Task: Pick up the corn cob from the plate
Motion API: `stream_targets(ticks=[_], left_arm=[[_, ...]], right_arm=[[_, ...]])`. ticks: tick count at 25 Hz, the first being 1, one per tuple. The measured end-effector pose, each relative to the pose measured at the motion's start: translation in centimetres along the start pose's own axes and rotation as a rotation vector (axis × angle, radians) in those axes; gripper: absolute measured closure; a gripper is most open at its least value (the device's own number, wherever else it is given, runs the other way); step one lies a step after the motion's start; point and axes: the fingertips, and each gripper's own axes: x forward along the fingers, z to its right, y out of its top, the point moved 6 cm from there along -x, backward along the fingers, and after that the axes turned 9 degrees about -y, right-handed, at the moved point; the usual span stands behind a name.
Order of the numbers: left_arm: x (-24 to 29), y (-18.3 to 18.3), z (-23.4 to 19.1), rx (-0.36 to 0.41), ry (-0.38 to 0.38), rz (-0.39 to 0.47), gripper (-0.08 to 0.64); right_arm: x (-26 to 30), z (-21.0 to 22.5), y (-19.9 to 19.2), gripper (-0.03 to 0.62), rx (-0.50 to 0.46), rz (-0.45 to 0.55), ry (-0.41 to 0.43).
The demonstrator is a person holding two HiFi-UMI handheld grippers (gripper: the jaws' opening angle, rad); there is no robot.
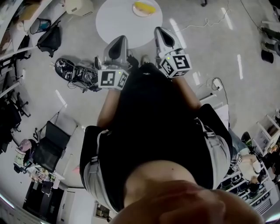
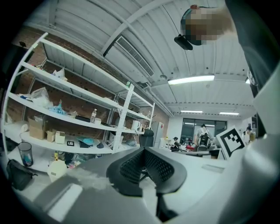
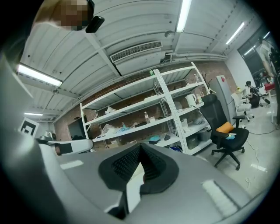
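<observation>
Your left gripper (image 1: 117, 41) and right gripper (image 1: 162, 32) both have their fingers clenched on nothing, short of the round bench (image 1: 116, 22). The corn cob (image 1: 145, 7) lies on its plate (image 1: 137, 13) at the bench's far edge.

Pretty standard workshop: white shelving (image 3: 175, 109) against a brick wall (image 3: 210, 72). Black office chair (image 3: 214, 116) just right of the shelving, strip lights (image 3: 183, 15) overhead.

Place: an open-plan lab or workshop-office.
Storage: tall white shelving racks (image 2: 83, 94) with boxes and bottles, against a brick wall (image 2: 70, 105).
Ceiling: bare panels, strip lights (image 2: 192, 79), a vent duct (image 3: 135, 50).
Furniture: swivel office chair (image 3: 227, 131), round white worktop (image 1: 118, 22).
Floor (image 1: 210, 48): polished grey, loose cables (image 1: 81, 76).
</observation>
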Motion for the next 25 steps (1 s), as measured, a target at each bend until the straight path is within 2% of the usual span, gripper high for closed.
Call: stream_targets(ticks=[6, 25], left_arm=[[0.9, 0.0, -1.3, -0.007, -0.002, -0.010, 0.558], [9.6, -0.5, -9.5, -0.046, -0.065, -0.071, 0.558]], right_arm=[[1.9, 0.2, -0.1, 0.586, 0.003, -0.010, -0.008], [11.3, 3.5, -1.4, 0.586, -0.004, -0.072, -0.073]])
